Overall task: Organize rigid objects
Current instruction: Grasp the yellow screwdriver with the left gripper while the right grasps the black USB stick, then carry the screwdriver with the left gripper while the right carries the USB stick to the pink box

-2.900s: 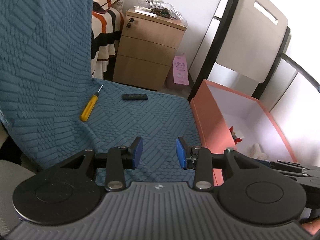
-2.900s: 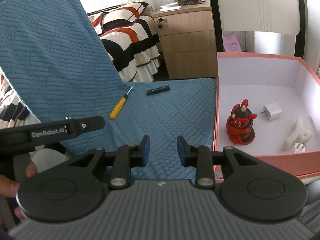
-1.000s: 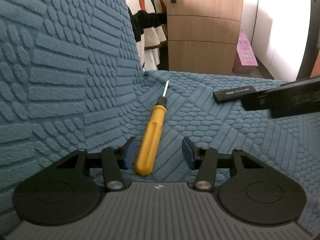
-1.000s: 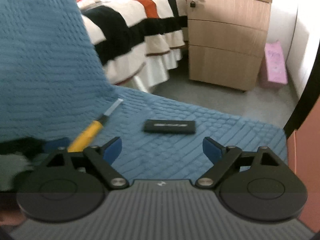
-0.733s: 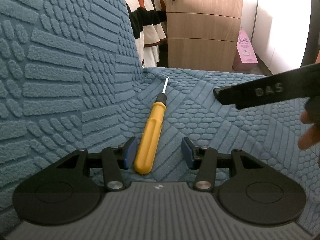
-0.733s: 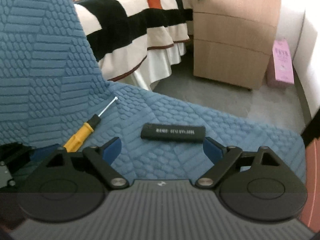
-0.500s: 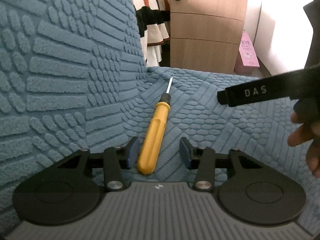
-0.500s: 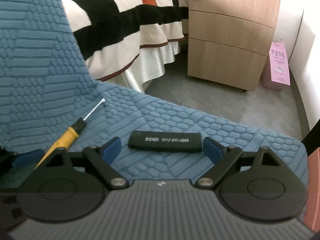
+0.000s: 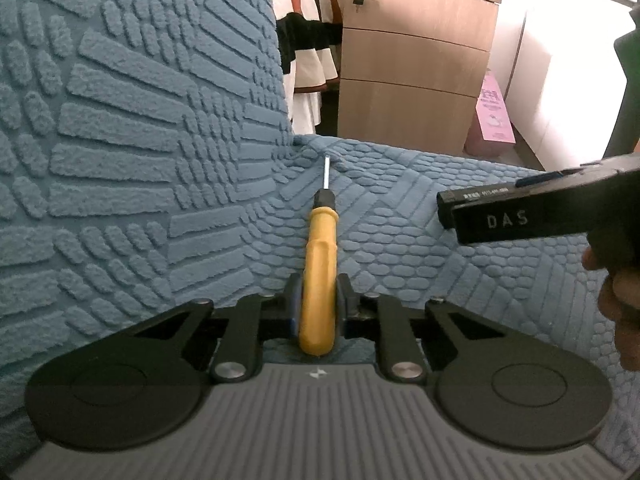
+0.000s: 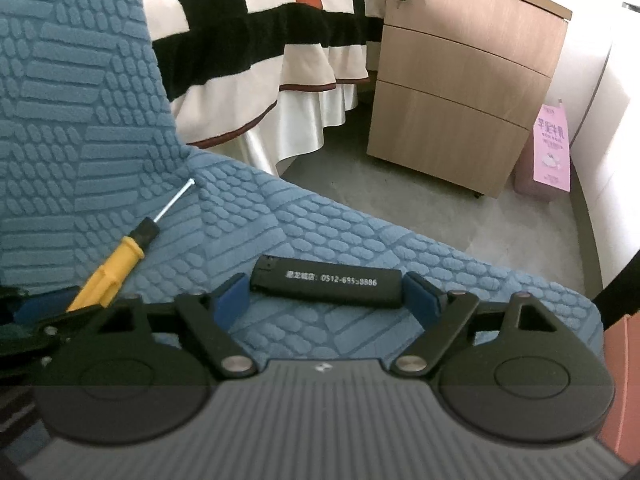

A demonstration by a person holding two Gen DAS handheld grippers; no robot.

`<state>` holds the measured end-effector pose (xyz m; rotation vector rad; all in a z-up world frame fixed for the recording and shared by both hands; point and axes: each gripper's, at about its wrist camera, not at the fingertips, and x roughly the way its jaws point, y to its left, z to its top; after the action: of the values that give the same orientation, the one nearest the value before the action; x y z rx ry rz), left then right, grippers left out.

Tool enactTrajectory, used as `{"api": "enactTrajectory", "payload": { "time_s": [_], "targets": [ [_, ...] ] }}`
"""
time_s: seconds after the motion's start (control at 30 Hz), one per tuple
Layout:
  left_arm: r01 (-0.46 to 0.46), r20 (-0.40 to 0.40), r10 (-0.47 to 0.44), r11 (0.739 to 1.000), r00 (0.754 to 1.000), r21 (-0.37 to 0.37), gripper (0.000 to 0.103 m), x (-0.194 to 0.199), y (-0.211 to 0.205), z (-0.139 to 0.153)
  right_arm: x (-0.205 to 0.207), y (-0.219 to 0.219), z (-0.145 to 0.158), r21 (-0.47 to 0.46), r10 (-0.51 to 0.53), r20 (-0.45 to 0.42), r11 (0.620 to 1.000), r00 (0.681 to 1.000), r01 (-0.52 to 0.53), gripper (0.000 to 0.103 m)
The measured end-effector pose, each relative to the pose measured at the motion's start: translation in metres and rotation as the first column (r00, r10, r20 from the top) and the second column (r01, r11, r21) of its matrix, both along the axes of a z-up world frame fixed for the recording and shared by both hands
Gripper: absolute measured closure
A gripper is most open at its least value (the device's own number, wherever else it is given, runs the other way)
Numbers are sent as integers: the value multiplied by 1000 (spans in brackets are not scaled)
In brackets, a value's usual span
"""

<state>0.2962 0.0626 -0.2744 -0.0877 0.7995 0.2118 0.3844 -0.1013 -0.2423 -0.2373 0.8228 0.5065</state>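
Since half a second ago my left gripper (image 9: 318, 306) has clamped shut on the yellow-handled screwdriver (image 9: 320, 264) lying on the blue textured seat cover (image 9: 400, 216). My right gripper (image 10: 326, 300) sits wide apart, its blue pads flanking the ends of the black rectangular lighter (image 10: 326, 282) on the cover.

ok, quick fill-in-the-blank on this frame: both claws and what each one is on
The left claw is shut on the yellow handle of the ____.
The right claw is ____, its blue fingers flanking the two ends of the black lighter.
The screwdriver's metal tip points toward the ____ of the blue textured cover, where seat meets backrest.
The lighter lies ____ across the right claw's opening.

Missing words: screwdriver; open; crease; sideways
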Motion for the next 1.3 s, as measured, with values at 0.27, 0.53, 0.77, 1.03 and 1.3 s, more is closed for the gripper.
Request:
{"api": "enactTrajectory", "payload": {
  "time_s": [0.27,0.53,0.77,1.03,1.3],
  "targets": [
    [-4,-13,3,995,1000,-100,83,-2,10,5,-19,1,7,-30,4,15,1000,1000,-3,18],
    [-9,-19,6,985,1000,-175,83,-10,14,15,-42,-13,17,-42,-24,-3,999,1000,24,18],
    [2,-29,-9,975,1000,-224,83,-21,7,22,-68,-25,22,-59,-62,-31,996,998,60,18],
    [-1,-51,-13,962,999,-274,83,-33,-1,28,-107,-36,33,-55,-73,-35,996,997,71,18],
    [4,-74,-30,944,997,-331,83,-47,-4,34,-144,-48,46,-48,-73,-28,996,997,72,18]
  ]
}}
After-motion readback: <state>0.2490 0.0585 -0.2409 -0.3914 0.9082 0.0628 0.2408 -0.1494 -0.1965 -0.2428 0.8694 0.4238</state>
